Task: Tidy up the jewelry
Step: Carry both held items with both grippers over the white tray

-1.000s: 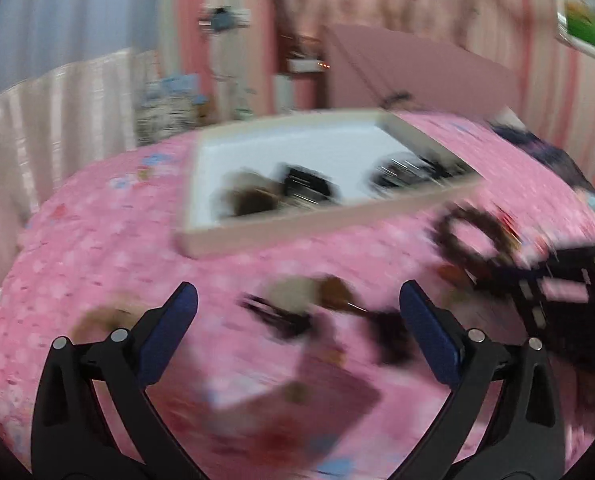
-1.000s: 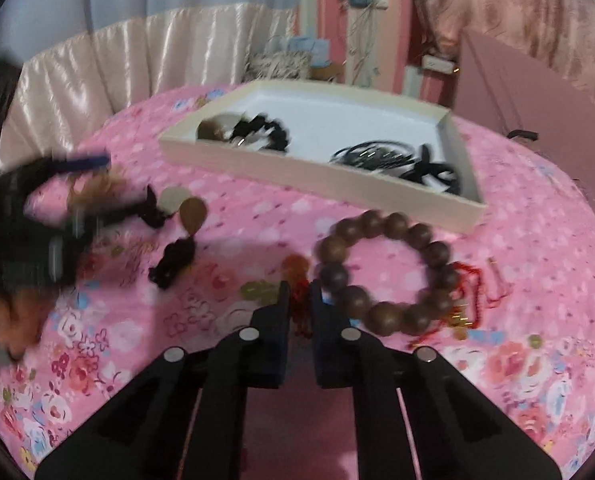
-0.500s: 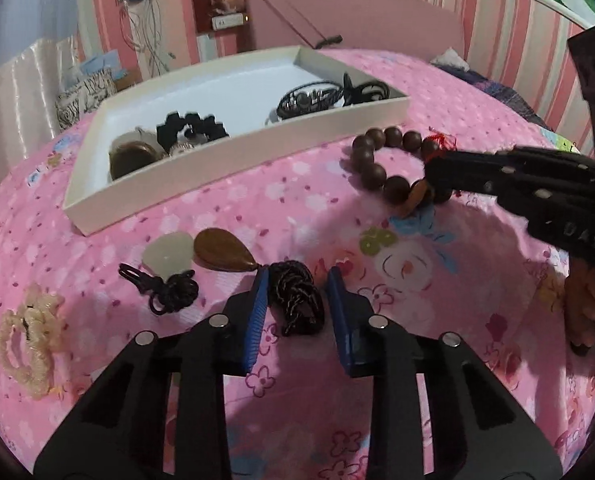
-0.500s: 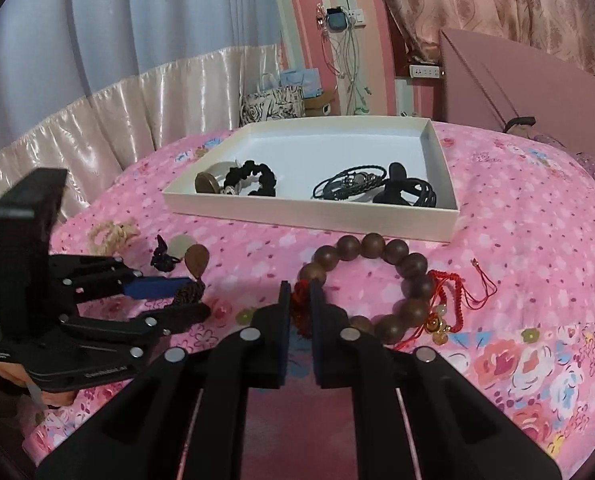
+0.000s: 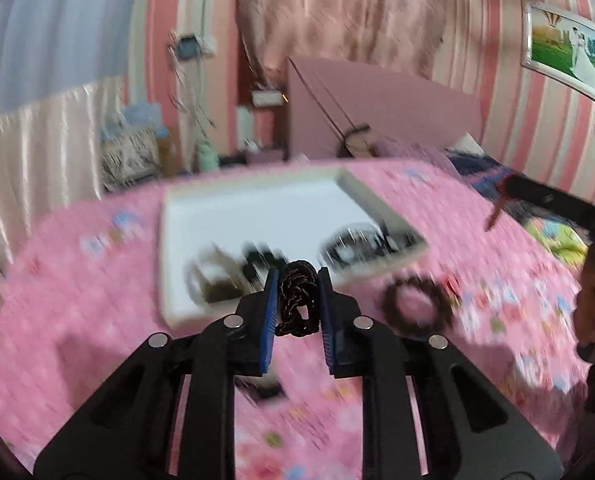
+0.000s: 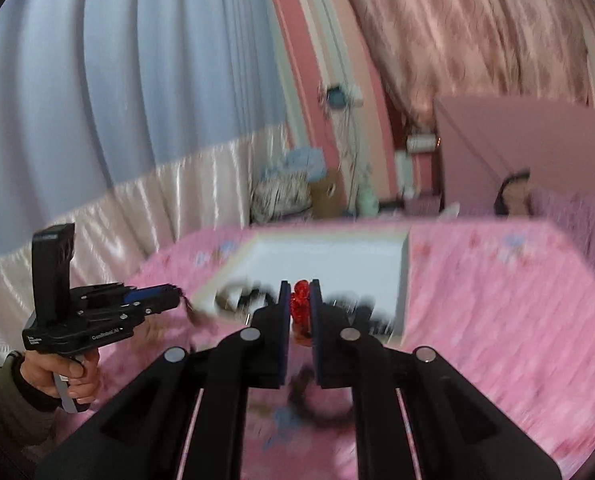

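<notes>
Left gripper (image 5: 297,276) closing on black braided cord (image 5: 296,304); right gripper (image 6: 296,288) clenches red knot (image 6: 300,306) (blurred).

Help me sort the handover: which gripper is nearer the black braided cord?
Left. The left gripper has the black braided cord between its closing jaws; the right gripper, off to the side, pinches a red knot.

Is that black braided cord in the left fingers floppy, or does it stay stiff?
Probably floppy: the cord hangs in loose loops between the left gripper's fingers, which are closing on it. It looks light, since a thin pinch seems to lift it. A trailing end dangles below the fingers in the right wrist view, so it may swing or snag.
</notes>
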A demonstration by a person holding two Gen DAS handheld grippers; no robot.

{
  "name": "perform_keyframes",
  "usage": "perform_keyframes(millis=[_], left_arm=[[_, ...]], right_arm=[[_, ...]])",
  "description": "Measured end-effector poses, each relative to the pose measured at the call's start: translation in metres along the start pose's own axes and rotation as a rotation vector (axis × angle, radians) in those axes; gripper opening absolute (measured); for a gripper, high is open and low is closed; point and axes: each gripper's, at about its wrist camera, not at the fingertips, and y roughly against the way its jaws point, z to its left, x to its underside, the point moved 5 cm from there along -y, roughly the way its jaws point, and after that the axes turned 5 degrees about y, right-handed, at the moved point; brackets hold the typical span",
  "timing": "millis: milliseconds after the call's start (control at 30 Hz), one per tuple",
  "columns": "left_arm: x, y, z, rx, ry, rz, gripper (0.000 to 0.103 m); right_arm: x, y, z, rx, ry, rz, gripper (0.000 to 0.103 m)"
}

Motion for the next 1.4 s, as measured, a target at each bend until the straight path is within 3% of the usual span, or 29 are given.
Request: perform_keyframes(millis=[100, 200, 367, 533, 667, 733, 833, 967, 1400], left_arm=[[-0.029, 0.0, 0.014, -0.068, 0.022, -0.078, 0.018], [-0.04, -0.019, 0.034, -0.122, 0.095, -0.092, 0.018], [-0.01, -0.07, 0.046, -0.082, 0.187, -0.037, 0.018], [0.018, -0.091, 0.035, -0.113, 0.123, -0.017, 0.018], [0.029, -0.097, 0.03, -0.114, 0.173, -0.007, 0.018], [0.028, -0.097, 0.025, -0.116, 0.151, -0.011, 0.018], [0.029, -0.107, 0.014, -0.151, 0.089, 0.023, 0.018], [0.03, -0.111, 0.008, -0.162, 0.057, 0.044, 0.018], [0.032, -0.124, 0.009, -0.172, 0.043, 0.107, 0.018]], right_arm=[[-0.029, -0.005, -0.01, 0.028, -0.01, -0.039, 0.008], [-0.036, -0.025, -0.013, 0.032, -0.022, -0.046, 0.008], [-0.007, -0.086, -0.007, 0.008, -0.009, -0.007, 0.008], [0.029, -0.123, 0.004, 0.014, 0.008, 0.056, 0.008], [0.048, -0.141, 0.018, 0.083, 0.114, 0.09, 0.008], [0.053, -0.147, 0.021, 0.092, 0.13, 0.108, 0.008], [0.054, -0.152, 0.014, 0.172, 0.135, 0.129, 0.009], [0.06, -0.156, 0.008, 0.128, 0.074, 0.15, 0.009], [0.064, -0.161, 0.009, 0.133, 0.069, 0.179, 0.011]])
